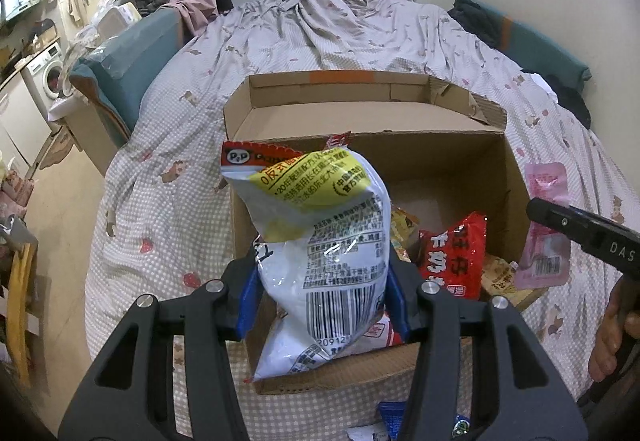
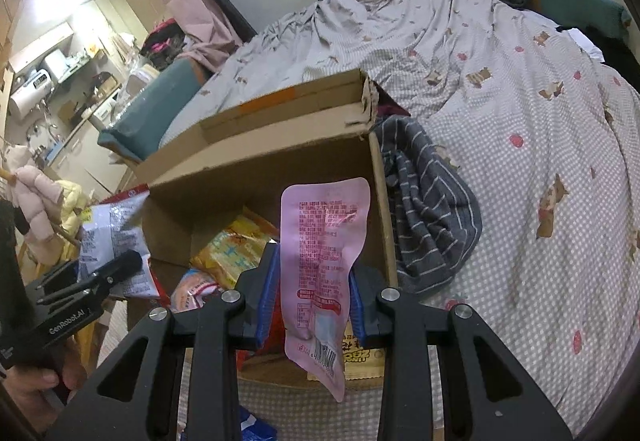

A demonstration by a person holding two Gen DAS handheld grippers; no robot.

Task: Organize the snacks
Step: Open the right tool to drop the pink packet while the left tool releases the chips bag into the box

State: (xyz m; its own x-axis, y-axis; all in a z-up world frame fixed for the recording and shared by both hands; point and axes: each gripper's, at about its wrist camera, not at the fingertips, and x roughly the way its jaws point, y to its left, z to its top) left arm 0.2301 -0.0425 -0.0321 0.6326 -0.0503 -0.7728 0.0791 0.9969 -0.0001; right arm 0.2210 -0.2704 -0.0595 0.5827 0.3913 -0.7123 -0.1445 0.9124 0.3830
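Bed [image 1: 360, 41] w/ checked, bear-print cover fills most of both views. On it sits an open cardboard box [image 1: 512, 177], flaps up, near the bed's front edge. A striped grey cloth [image 2: 432, 201] lies bunched against the box's right wall.

Inside box: red snack pack [image 1: 454, 253] standing near the right side, yellow-orange pack [image 2: 228, 249] lying flat, plus a pale pink-red pack [image 2: 196, 293] toward the front.

Left gripper [image 1: 322, 293]: jaws closed on a white puffy snack bag [image 1: 320, 241] w/ yellow-red top, barcode facing the cam; bag hangs over the box's front-left corner.

Right gripper [image 2: 314, 297]: jaws narrow, pinching a flat pink pouch [image 2: 324, 241] upright over the box's front-right part, bottom end drooping past the front wall.

Blue wrappers [image 1: 394, 417] lie on the bed in front of the box.
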